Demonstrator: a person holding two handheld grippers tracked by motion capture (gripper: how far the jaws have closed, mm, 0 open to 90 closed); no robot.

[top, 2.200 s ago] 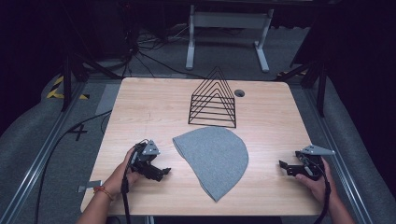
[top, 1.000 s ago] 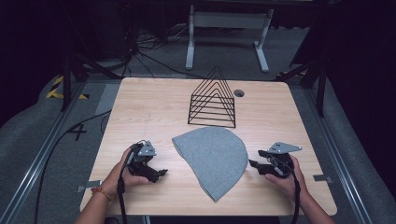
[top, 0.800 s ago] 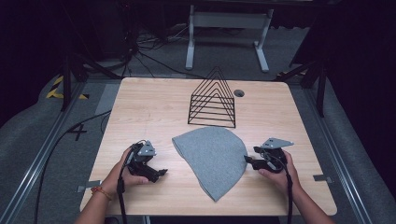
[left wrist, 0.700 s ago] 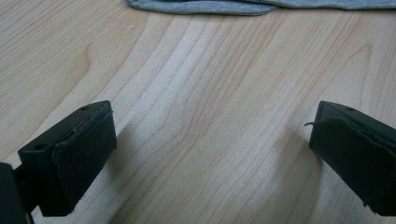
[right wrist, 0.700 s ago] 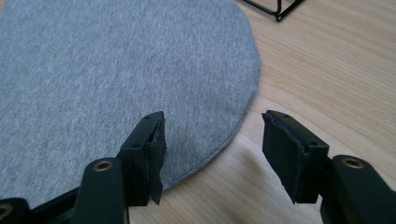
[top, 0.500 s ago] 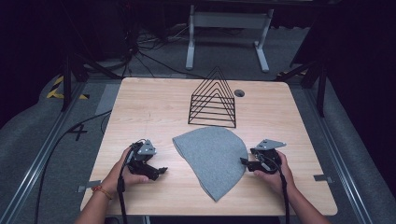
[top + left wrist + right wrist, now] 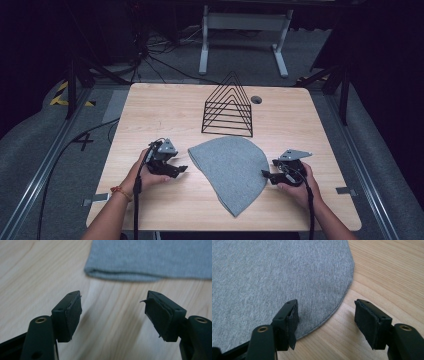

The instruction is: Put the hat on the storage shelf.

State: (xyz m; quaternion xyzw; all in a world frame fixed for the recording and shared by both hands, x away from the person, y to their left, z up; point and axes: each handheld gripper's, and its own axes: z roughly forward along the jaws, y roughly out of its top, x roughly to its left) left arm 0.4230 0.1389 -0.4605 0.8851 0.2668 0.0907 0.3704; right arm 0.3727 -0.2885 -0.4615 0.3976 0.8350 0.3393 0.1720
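Having come in from the table's (image 7: 150, 100) right edge, the right gripper (image 7: 268, 175) is straddling, jaws apart, the curved rim of the soft, light grey beanie (image 7: 230, 167) lying flat mid-table, while the left gripper (image 7: 181, 170), its jaws closing yet empty, is nearing the cuff

Black wire rack (image 7: 228, 107) upright on far half of wooden table (image 7: 150, 107)

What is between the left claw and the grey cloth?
Just bare wooden table. The left gripper view shows the left claw open, with the grey cloth lying a little beyond its tips.
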